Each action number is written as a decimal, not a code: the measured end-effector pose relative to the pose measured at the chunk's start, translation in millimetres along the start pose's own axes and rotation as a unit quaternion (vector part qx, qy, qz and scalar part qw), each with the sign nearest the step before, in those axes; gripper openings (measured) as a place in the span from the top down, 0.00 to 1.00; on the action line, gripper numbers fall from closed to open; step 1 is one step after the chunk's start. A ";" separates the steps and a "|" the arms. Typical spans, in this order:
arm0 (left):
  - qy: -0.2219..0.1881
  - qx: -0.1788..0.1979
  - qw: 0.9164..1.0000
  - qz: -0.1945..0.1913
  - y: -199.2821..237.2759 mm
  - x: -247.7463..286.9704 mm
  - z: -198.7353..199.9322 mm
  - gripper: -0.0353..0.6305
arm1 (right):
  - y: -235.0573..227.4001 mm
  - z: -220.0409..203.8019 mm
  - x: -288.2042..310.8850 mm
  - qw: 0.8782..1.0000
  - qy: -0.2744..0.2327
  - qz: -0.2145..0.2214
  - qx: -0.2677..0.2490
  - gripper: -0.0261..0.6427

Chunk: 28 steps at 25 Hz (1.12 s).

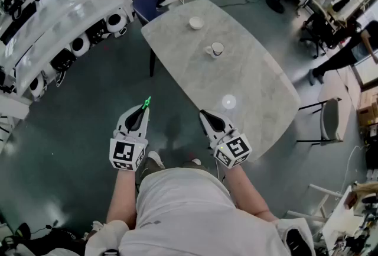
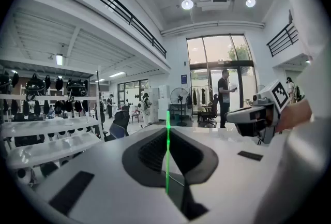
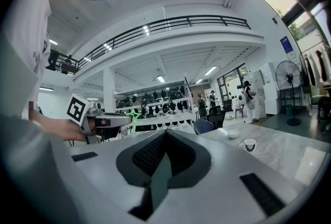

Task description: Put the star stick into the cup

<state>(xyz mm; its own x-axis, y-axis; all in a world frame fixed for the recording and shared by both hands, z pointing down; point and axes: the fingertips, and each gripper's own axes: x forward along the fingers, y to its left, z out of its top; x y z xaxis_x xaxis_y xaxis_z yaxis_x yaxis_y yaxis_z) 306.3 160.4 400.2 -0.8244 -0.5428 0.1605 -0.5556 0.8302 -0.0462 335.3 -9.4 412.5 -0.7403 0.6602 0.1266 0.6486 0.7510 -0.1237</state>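
Claws: my left claw [image 1: 143, 109] pinches one star stick [image 1: 146, 102], my right claw [image 1: 204, 113] closed on nothing; one cup [image 1: 217, 48] and one bowl [image 1: 196, 23] well ahead.

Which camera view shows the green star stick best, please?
The left gripper view: the star stick stands large and central, clamped between that gripper's jaws, though edge-on as a thin green line. The right gripper view shows its star head small at the left gripper's tip. The head view shows only a green speck there.
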 end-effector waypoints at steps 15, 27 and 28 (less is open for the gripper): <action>-0.006 -0.055 0.998 -0.001 171.1 -85.6 -55.2 0.92 | 111.9 -13.1 144.3 0.999 0.042 -0.005 -0.004 0.94; 0.023 -0.075 0.996 0.038 266.2 -37.4 -95.7 0.92 | 69.5 -38.9 259.7 0.998 0.056 0.009 0.015 0.94; 0.025 -0.070 0.996 0.039 276.8 -24.6 -94.3 0.92 | 59.2 -38.2 274.8 0.998 0.053 0.010 0.017 0.94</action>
<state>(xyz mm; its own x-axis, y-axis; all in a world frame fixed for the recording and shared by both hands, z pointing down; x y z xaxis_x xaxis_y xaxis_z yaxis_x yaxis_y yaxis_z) 183.0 415.5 476.5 -0.8565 -0.4712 0.2105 -0.4660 0.8814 0.0769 177.0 216.8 477.6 -0.7039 0.6733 0.2263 0.6549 0.7385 -0.1605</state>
